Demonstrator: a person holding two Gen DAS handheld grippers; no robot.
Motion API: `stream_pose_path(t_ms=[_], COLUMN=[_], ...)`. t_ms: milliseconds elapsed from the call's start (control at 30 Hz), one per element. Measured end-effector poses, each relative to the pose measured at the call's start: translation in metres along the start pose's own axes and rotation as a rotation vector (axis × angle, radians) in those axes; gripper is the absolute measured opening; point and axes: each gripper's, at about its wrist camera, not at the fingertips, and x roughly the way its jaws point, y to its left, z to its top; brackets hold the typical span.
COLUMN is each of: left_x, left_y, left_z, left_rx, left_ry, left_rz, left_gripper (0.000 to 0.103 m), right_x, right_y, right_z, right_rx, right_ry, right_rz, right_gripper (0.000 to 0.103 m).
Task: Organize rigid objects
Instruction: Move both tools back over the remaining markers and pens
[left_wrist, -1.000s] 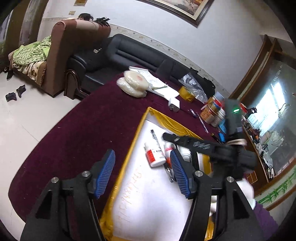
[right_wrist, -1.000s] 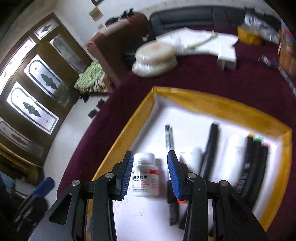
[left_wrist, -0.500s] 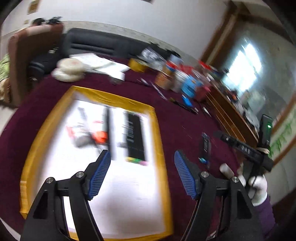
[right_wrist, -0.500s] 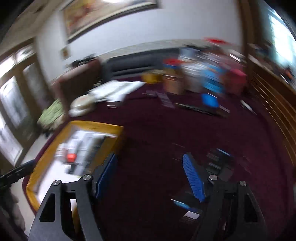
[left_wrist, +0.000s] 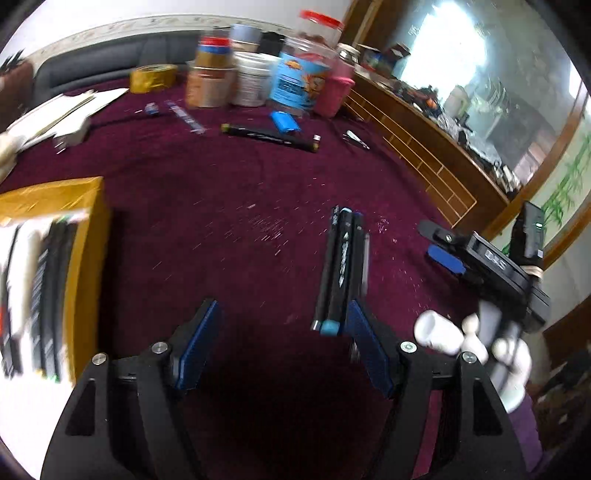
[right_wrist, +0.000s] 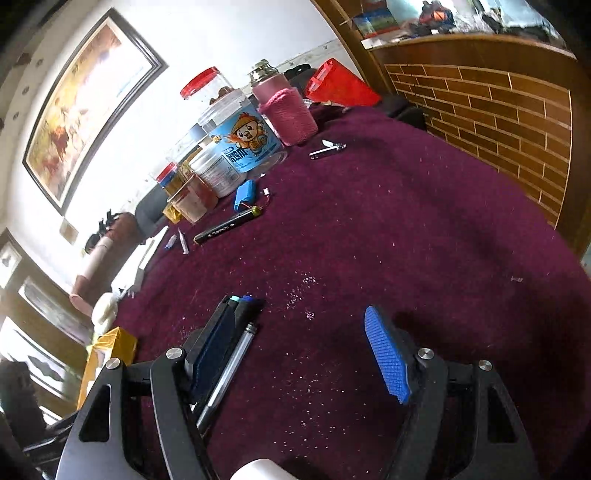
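Black markers (left_wrist: 341, 266) partly hidden behind right gripper (right_wrist: 301, 356) pad.

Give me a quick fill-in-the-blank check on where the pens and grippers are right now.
The bundle of markers lies on the ___ tablecloth.
Both the left gripper and the right gripper are ___.
The lone black marker lies near the blue-labelled jar, whose lid is ___.
The box at the left has a ___ rim.

Missing words: maroon; open; red; yellow
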Motion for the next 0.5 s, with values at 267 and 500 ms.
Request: stream_pose_path(t_ms=[267,500], left_x=[0.068,0.085], left_y=[-0.04,-0.047], left_z=[0.019,0.019], left_rx=[0.192,0.24], left_ry=[0.038,0.053], left_rz=[0.179,0.208], left_gripper=[0.07,0.063], right_x=[-0.002,0.0], right_y=[-0.005,-0.01], right_z=[-0.006,-0.007], right_rx=[0.005,0.033], right_ry=[-0.001,0.015], right_rz=[0.058,0.098], right_gripper=[0.068,0.068])
